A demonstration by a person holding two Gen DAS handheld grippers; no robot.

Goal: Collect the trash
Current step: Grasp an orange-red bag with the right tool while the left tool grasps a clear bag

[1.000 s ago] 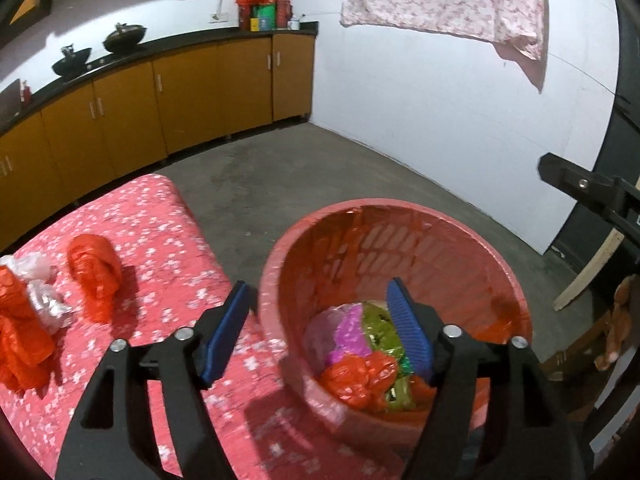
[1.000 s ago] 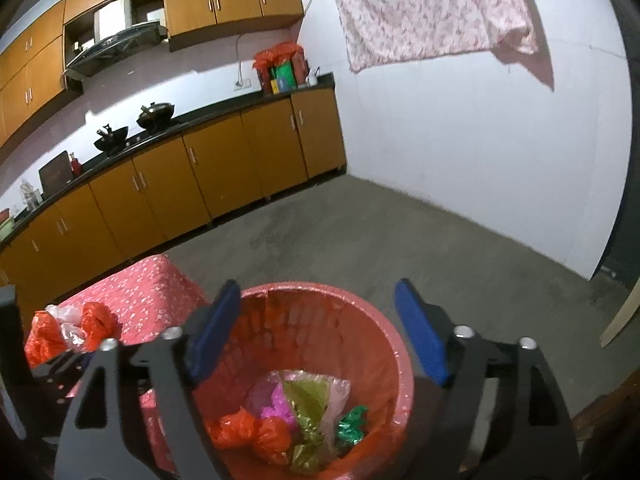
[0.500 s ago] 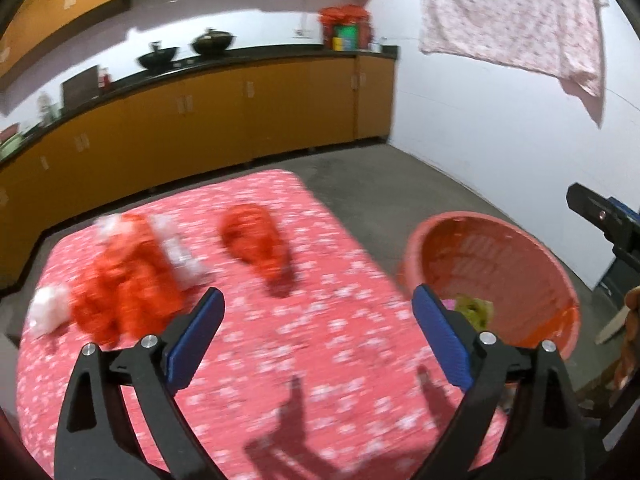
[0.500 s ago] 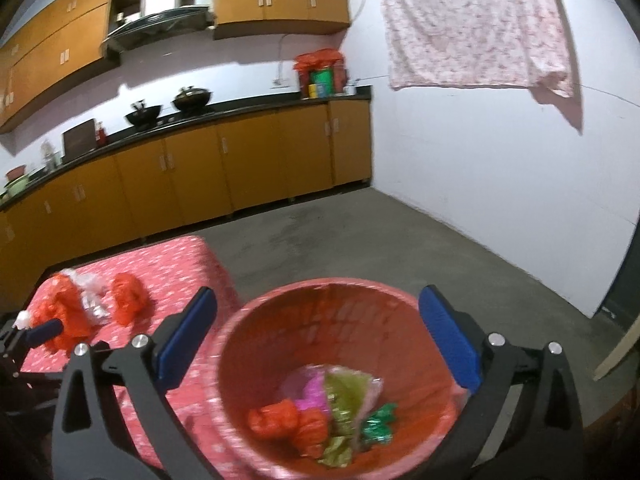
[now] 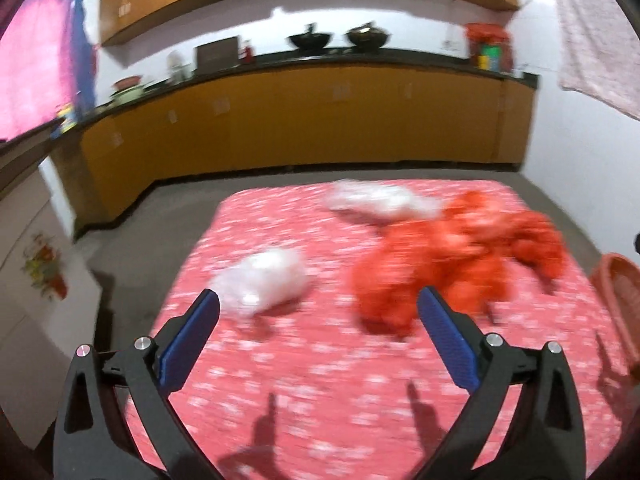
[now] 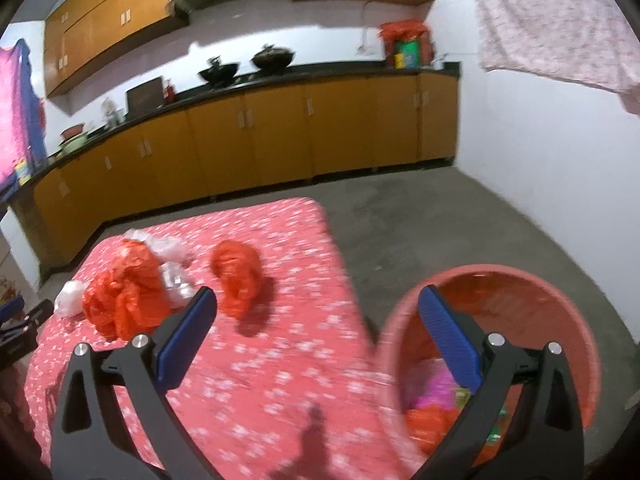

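My left gripper [image 5: 318, 310] is open and empty above the red flowered table [image 5: 320, 380]. A crumpled white bag [image 5: 264, 280] lies just ahead of its left finger, and a heap of red plastic bags [image 5: 452, 264] just ahead of its right finger. Another white bag [image 5: 380, 202] lies farther back. My right gripper [image 6: 318, 308] is open and empty, over the table's right edge. In its view a red bag [image 6: 236, 276] and the red heap [image 6: 124, 292] lie on the table, and the red bin [image 6: 500, 280] with trash inside stands at right.
The bin's rim [image 5: 618, 304] shows at the right of the table in the left wrist view. Orange kitchen cabinets [image 6: 280, 136] run along the far wall. Grey floor [image 6: 420, 220] lies between table and cabinets. A white wall [image 6: 540, 152] stands at right.
Both grippers have swung left, away from the bin. The left one now faces the bags on the table; the right one now sees table and bin. Both stayed open.
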